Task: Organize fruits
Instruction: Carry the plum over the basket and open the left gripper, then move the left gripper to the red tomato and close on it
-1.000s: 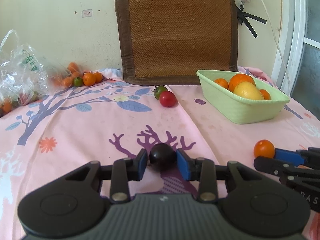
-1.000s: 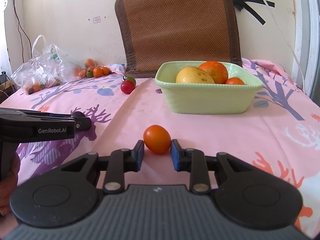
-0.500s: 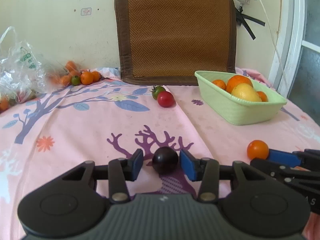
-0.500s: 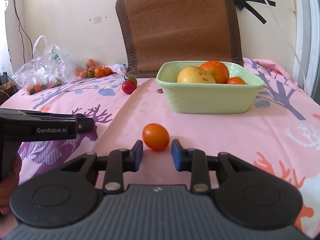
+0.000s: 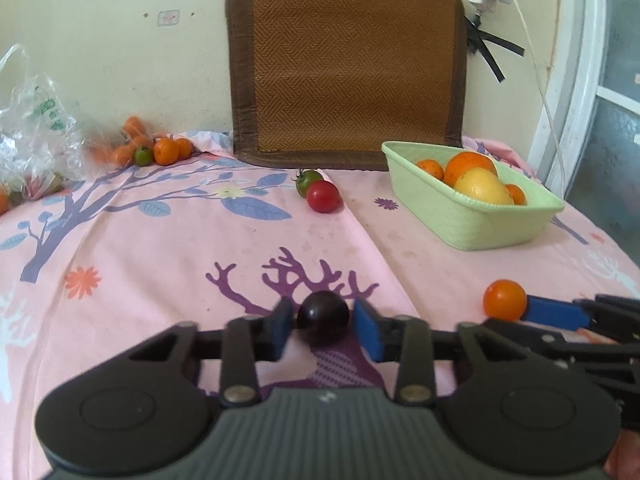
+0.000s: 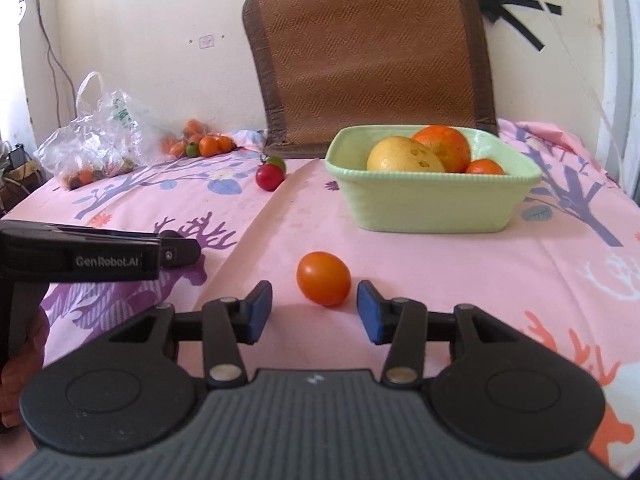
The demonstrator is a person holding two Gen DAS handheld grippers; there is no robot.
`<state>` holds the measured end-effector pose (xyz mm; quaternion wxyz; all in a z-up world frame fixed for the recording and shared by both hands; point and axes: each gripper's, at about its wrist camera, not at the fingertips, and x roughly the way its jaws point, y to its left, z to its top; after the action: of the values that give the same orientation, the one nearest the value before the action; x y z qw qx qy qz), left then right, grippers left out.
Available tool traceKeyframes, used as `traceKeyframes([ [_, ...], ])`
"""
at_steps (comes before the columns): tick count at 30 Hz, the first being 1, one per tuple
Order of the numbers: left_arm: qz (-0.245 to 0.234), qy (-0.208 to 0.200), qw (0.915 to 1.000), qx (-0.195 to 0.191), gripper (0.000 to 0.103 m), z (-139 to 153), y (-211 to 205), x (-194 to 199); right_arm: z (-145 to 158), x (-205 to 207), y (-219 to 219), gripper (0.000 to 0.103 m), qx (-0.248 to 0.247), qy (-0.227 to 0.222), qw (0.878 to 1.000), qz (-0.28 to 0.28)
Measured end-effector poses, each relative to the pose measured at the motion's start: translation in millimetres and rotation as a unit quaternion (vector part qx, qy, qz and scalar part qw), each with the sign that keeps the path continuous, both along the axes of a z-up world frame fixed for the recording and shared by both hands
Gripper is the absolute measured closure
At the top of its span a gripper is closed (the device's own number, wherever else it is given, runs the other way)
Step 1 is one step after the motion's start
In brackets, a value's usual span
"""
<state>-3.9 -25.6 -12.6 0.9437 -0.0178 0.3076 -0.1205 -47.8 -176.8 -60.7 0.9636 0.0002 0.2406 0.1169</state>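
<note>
A dark purple tomato point(image 5: 322, 317) lies on the pink cloth between the fingers of my left gripper point(image 5: 323, 328), which is open with small gaps on each side. An orange tomato point(image 6: 323, 283) lies on the cloth just ahead of my right gripper point(image 6: 314, 312), which is open wide; it also shows in the left wrist view point(image 5: 504, 300). A green basket point(image 6: 432, 208) holds a yellow fruit point(image 6: 404, 156) and oranges point(image 6: 442, 148). A red tomato point(image 5: 323, 196) and a green tomato point(image 5: 308, 179) lie mid-table.
A brown woven mat point(image 5: 344, 64) leans on the wall at the back. A clear plastic bag point(image 6: 100, 136) and several small oranges point(image 5: 160, 151) lie at the back left. My left gripper point(image 6: 100, 256) shows at the left of the right wrist view.
Both grippers opened and let go: the left released the dark tomato, the right released the orange tomato. Both fruits now rest on the cloth.
</note>
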Motion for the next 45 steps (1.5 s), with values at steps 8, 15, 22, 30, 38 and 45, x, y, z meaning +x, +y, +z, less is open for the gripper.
traceKeyframes([
  [8, -0.057, -0.011, 0.997, -0.052, 0.075, 21.7, -13.1, 1.1, 13.3, -8.8, -13.4, 0.075, 0.02, -0.049, 0.999, 0.008],
  [15, -0.131, -0.026, 0.9885, -0.071, 0.075, 62.4, -71.1, 52.8, 48.2, 14.2, -58.9, 0.074, 0.019, -0.131, 0.989, -0.063],
  [22, -0.106, 0.014, 0.9925, -0.059, 0.074, 56.1, -104.3, 120.6, 31.6, 48.6, -84.9, 0.072, 0.029, -0.11, 0.988, -0.104],
  [30, -0.091, 0.016, 0.9926, -0.078, 0.06, 47.4, -95.7, 131.6, 31.2, 44.5, -77.7, 0.05, -0.004, -0.138, 0.986, -0.093],
  [38, 0.01, -0.021, 0.9971, -0.073, 0.062, 45.7, 15.3, 97.0, 33.5, 39.3, -82.5, 0.051, 0.016, -0.156, 0.982, -0.104],
  [45, 0.013, 0.035, 0.9962, -0.079, 0.062, 23.9, 56.1, 103.5, 36.7, 18.9, -67.4, 0.059, 0.036, -0.202, 0.978, -0.035],
])
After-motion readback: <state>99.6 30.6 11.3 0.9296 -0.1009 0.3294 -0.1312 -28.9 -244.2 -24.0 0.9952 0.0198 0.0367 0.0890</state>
